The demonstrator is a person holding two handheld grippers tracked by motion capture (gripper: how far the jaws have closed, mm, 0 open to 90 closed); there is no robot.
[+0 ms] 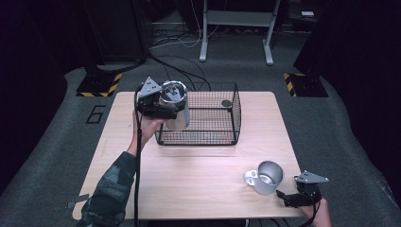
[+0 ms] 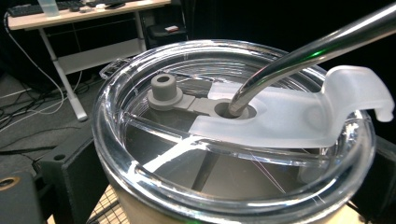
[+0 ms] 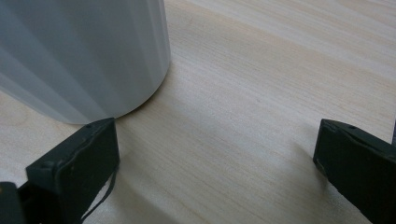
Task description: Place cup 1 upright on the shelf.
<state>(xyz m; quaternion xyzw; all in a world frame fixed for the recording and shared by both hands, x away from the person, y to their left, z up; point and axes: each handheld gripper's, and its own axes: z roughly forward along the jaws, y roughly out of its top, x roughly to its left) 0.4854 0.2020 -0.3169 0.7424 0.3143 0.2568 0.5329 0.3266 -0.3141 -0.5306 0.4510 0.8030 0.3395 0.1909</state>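
Observation:
A steel tumbler point(image 1: 176, 108) with a clear lid point(image 2: 233, 140) and a bent metal straw point(image 2: 308, 46) hangs tilted over the left rim of a black wire basket point(image 1: 235, 113). My left gripper point(image 1: 161, 109) is shut on its side, and a hand holds the gripper from below. At the front right of the table stands a silver mug point(image 1: 267, 177), its handle to the left. My right gripper point(image 1: 284, 197) rests open just right of it. In the right gripper view the mug's wall point(image 3: 79, 51) is by the left jaw, and bare wood lies between the jaws of my right gripper point(image 3: 215, 163).
A small dark round object point(image 1: 226, 102) lies in the basket's far right corner. The wooden table point(image 1: 198, 165) has free room at its middle and left. Cables, a desk frame and hazard-taped bases stand on the floor beyond.

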